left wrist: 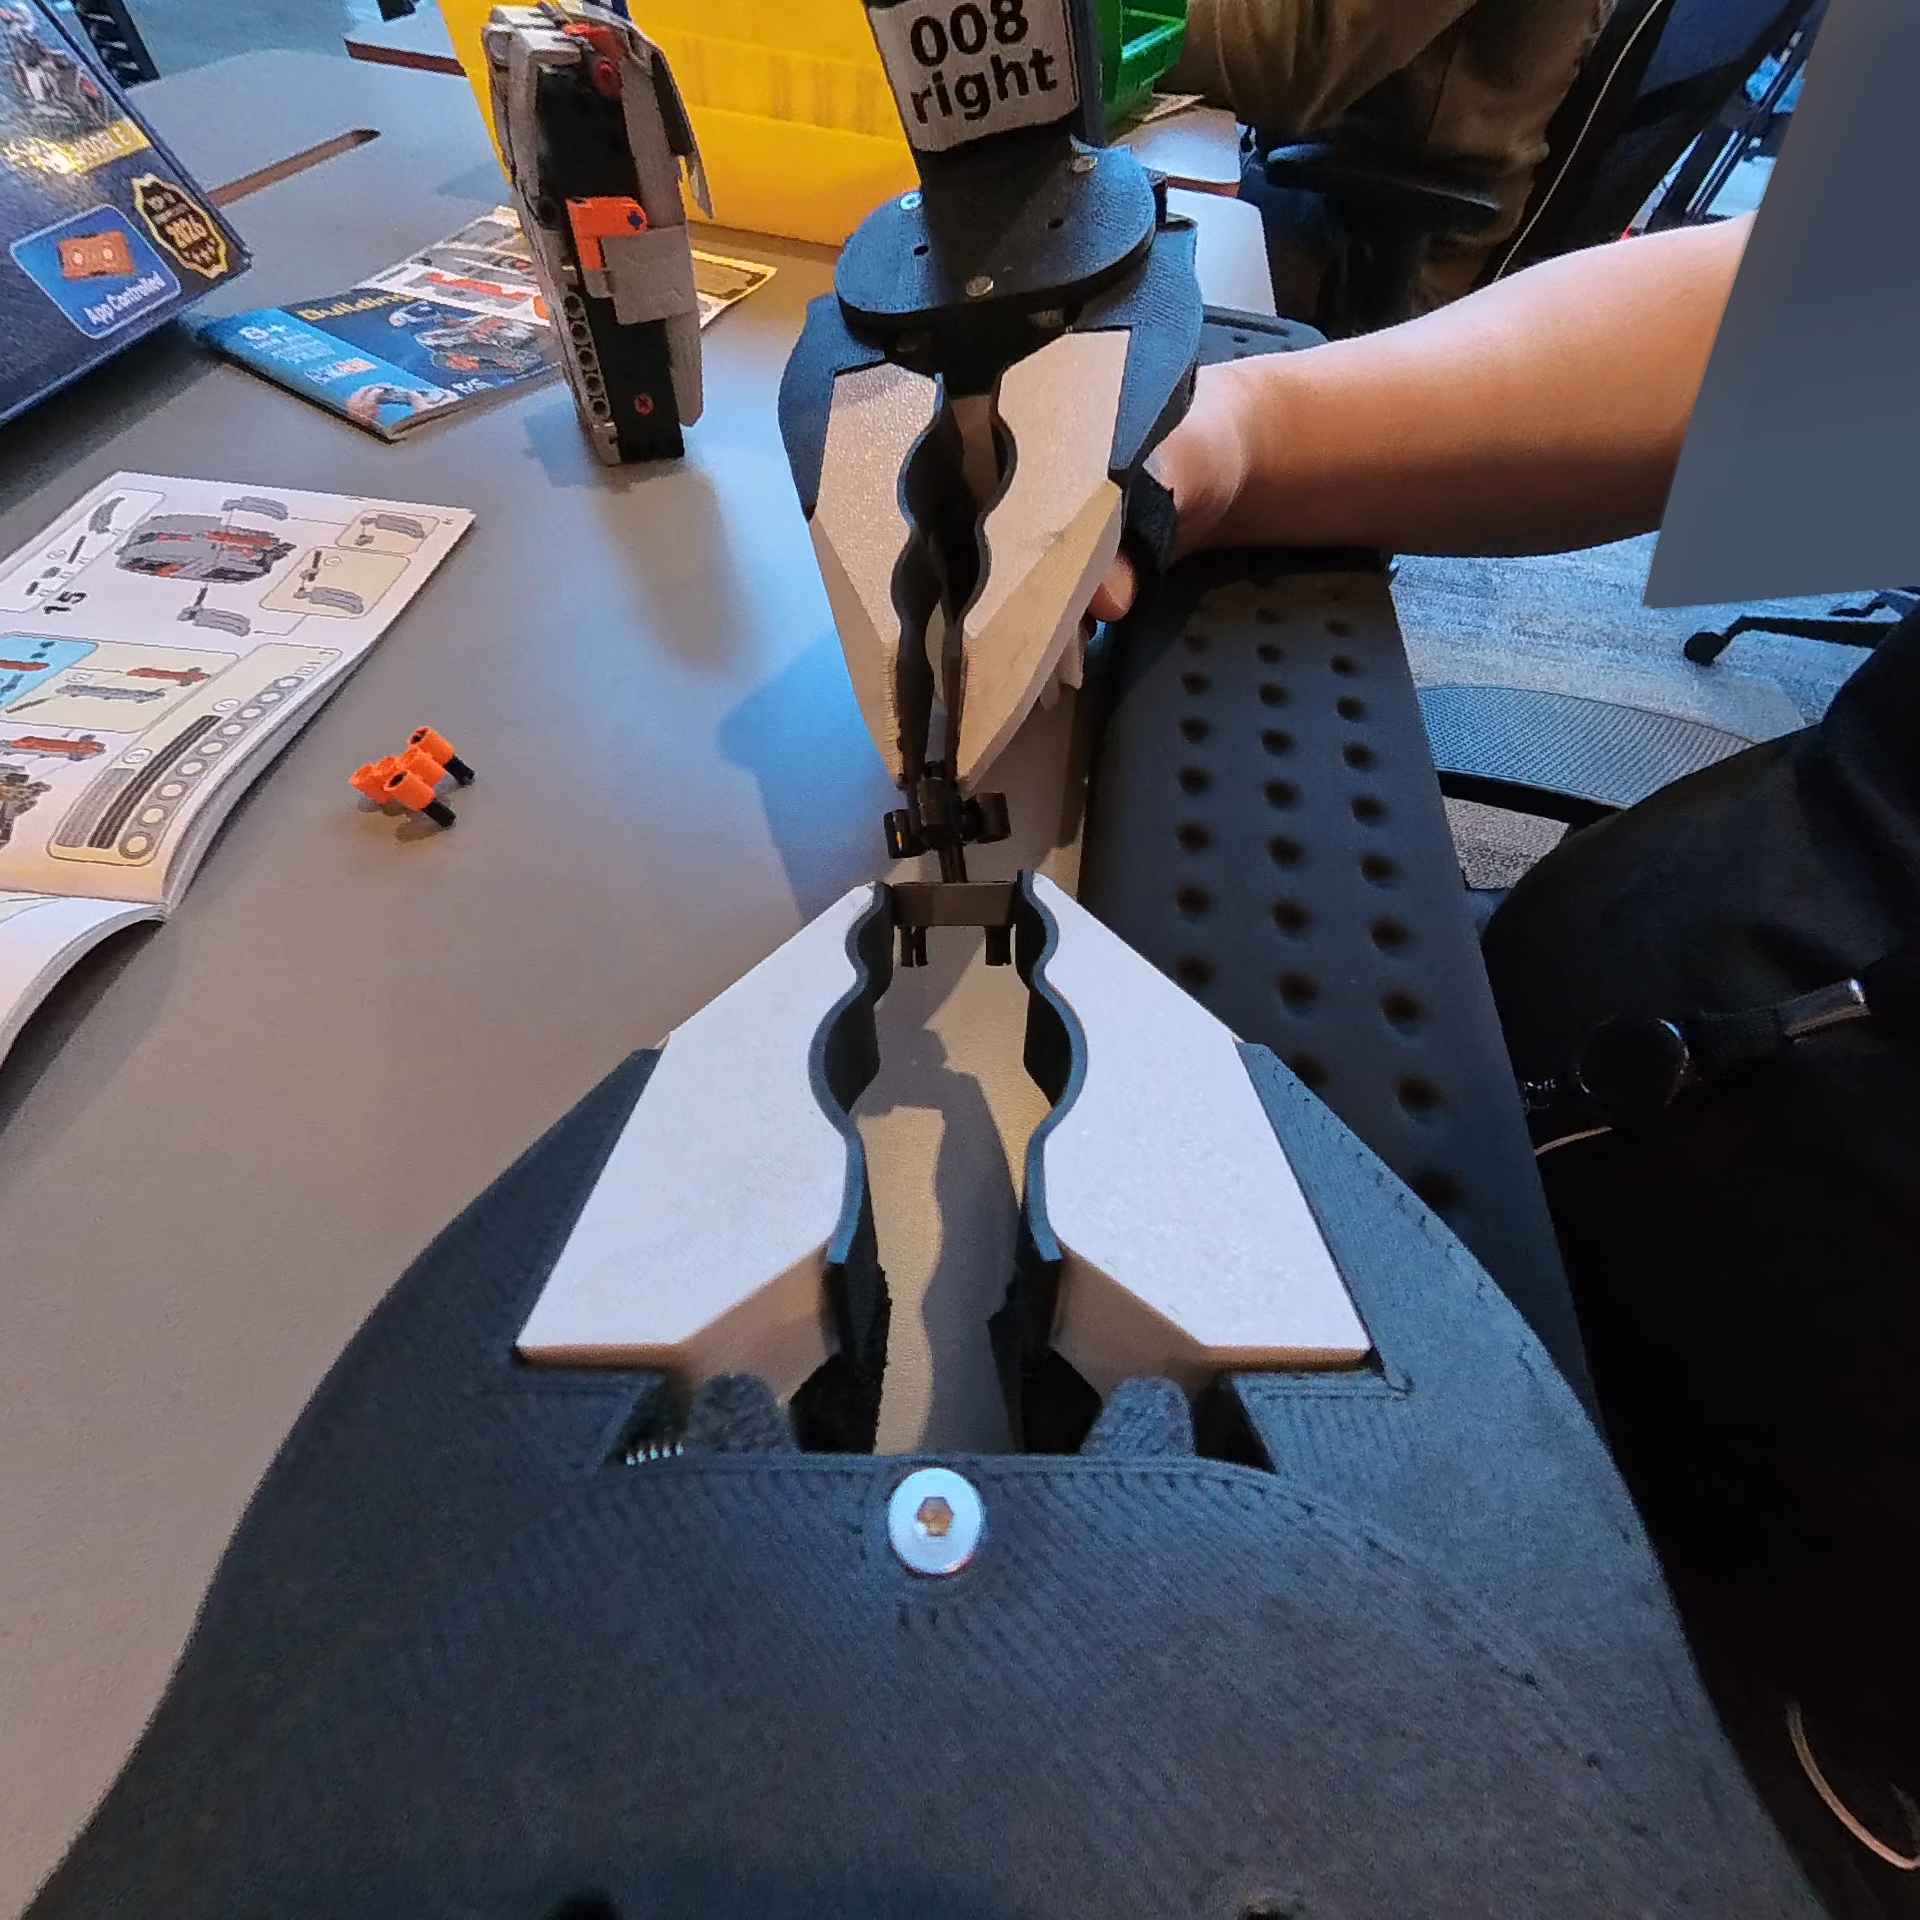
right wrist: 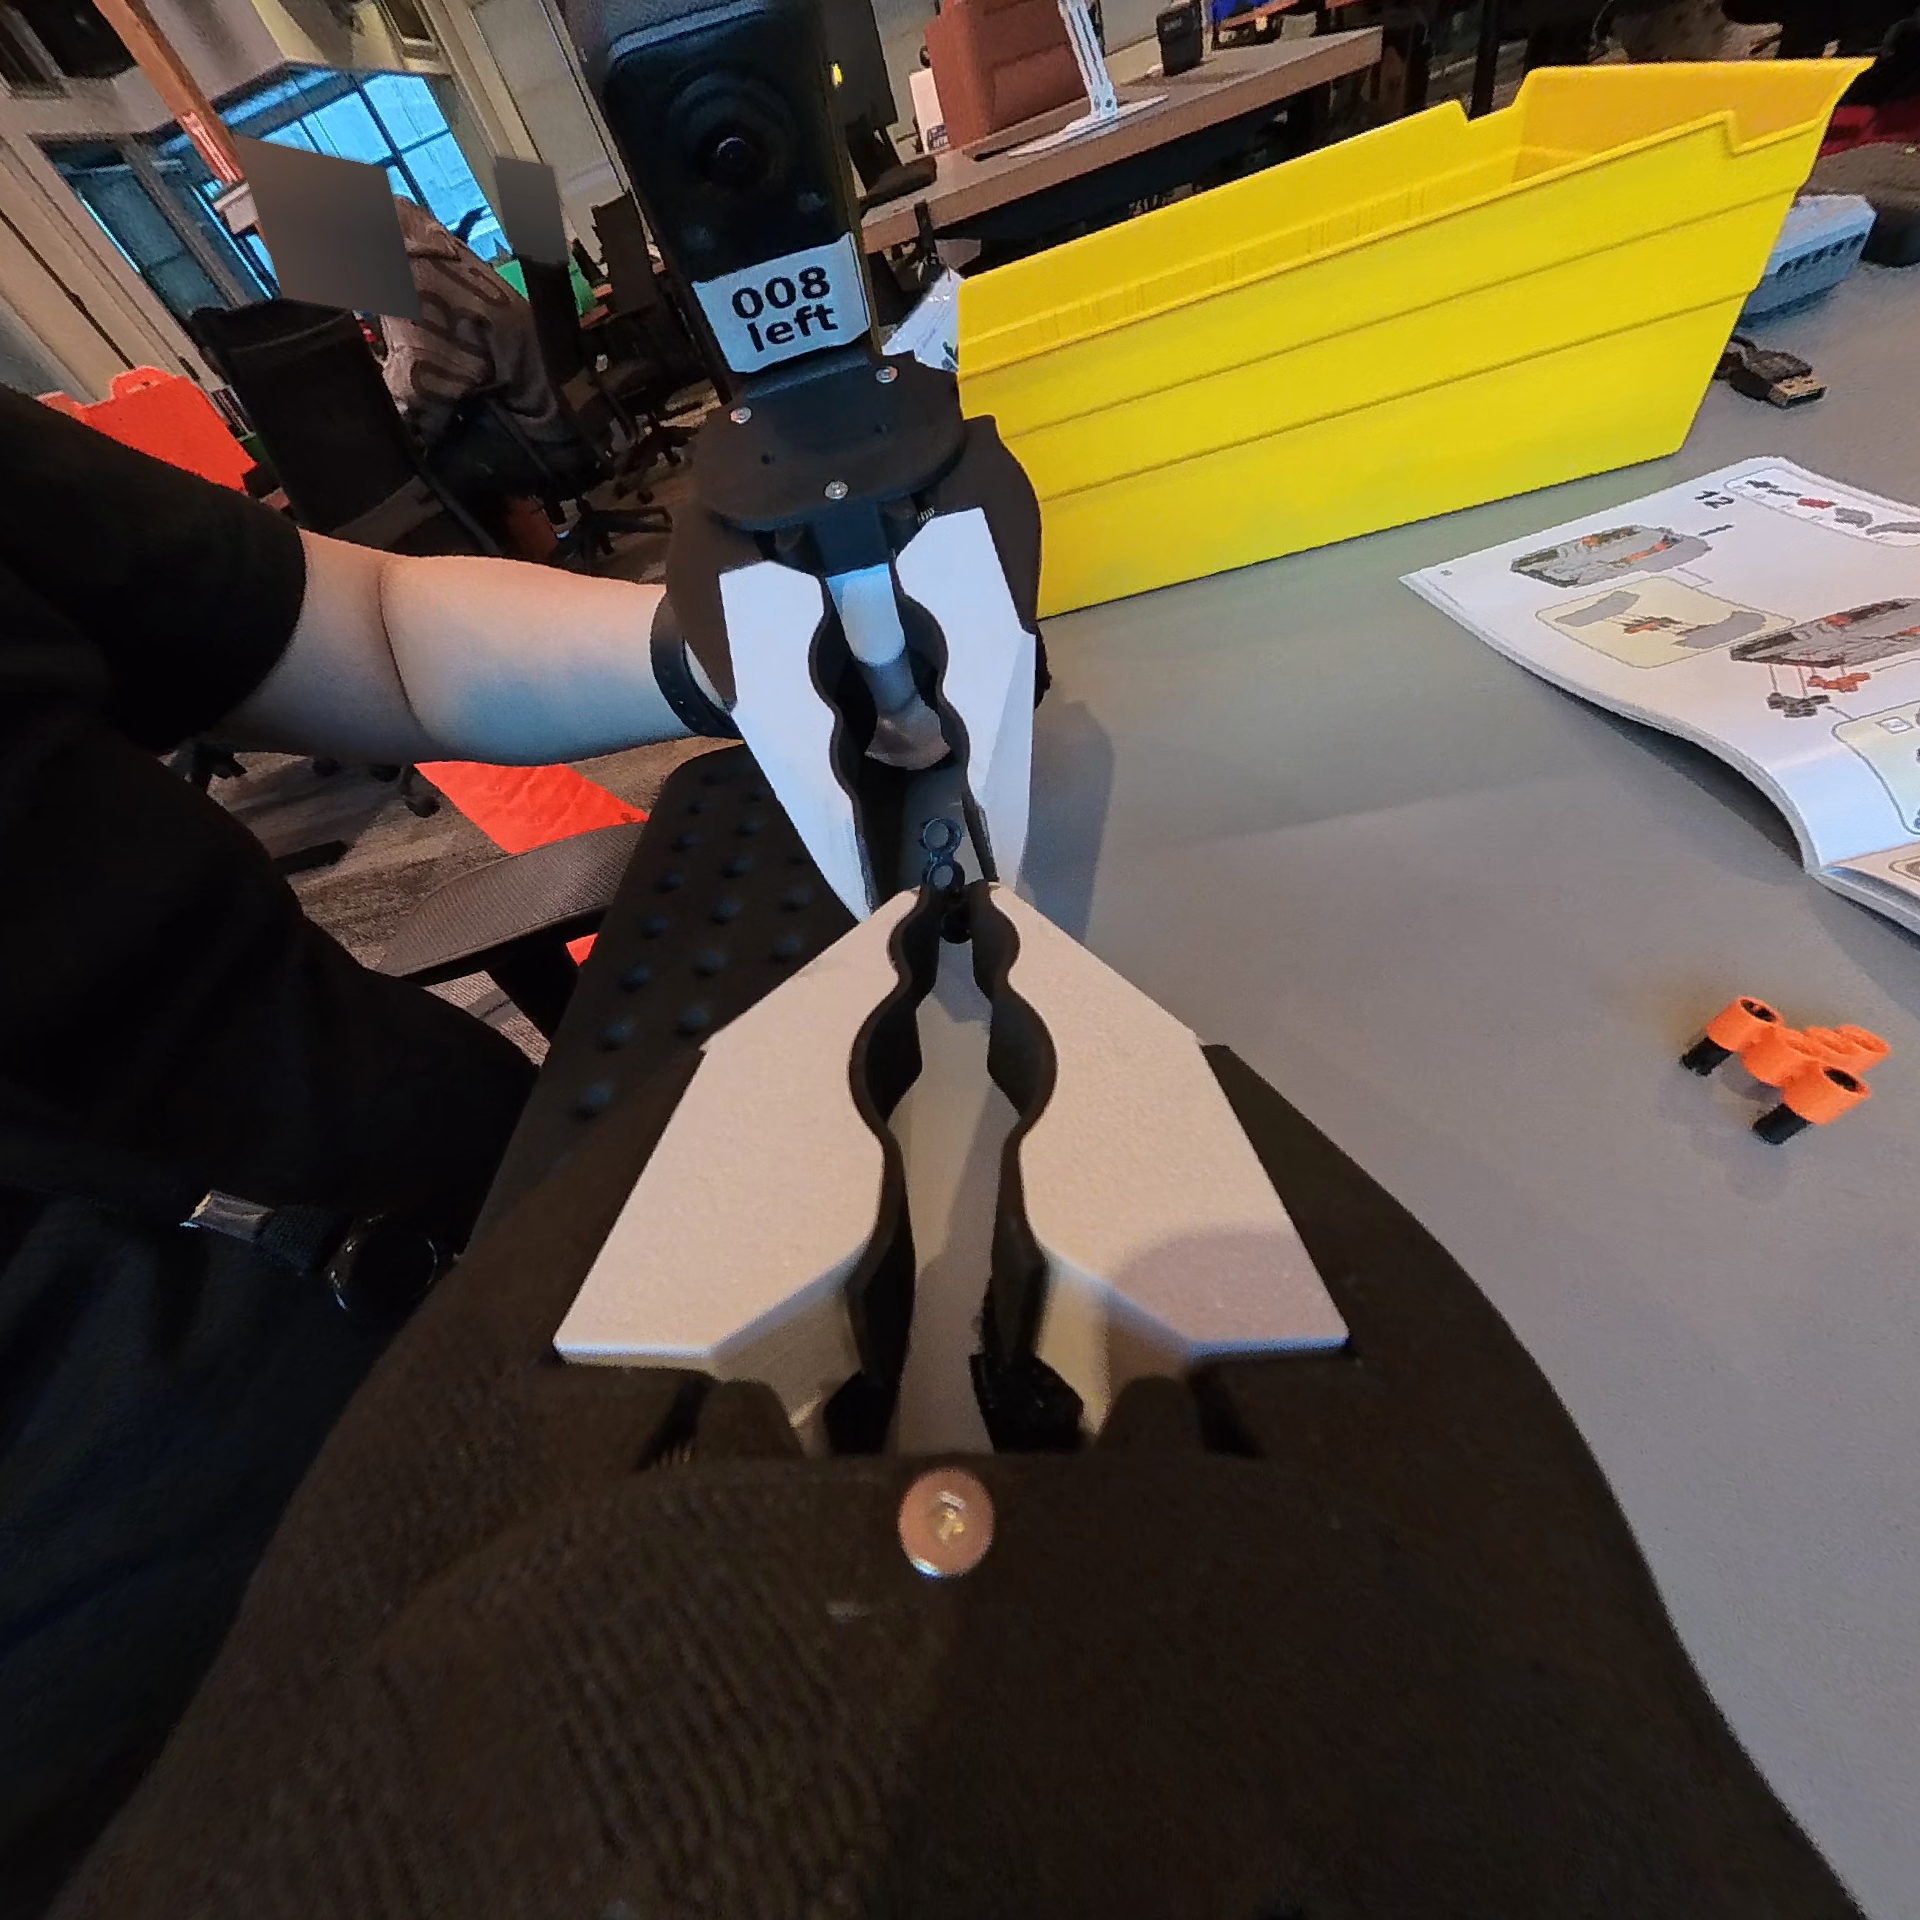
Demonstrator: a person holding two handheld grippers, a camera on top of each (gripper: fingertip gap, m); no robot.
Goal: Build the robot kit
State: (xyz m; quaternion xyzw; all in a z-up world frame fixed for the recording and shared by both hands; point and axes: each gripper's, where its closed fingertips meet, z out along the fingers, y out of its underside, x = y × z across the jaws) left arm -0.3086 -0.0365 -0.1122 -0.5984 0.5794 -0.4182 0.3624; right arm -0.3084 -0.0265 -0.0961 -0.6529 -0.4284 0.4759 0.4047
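In the left wrist view my left gripper is shut on a short dark grey piece with two black pins that spans the gap between its tips. My right gripper comes down from the far side. It is shut on a small black connector whose lower end touches the top of the grey piece. In the right wrist view my right gripper pinches the black connector tip to tip against the left gripper's white fingers. Both are held just above the grey table, near its edge.
An orange piece with black pins lies on the table. An open instruction booklet, a second booklet, a box, an upright grey and black model and a yellow bin stand farther off. A black perforated chair part borders the table. Only a small space, under 4 cm, lies between the two pairs of fingers.
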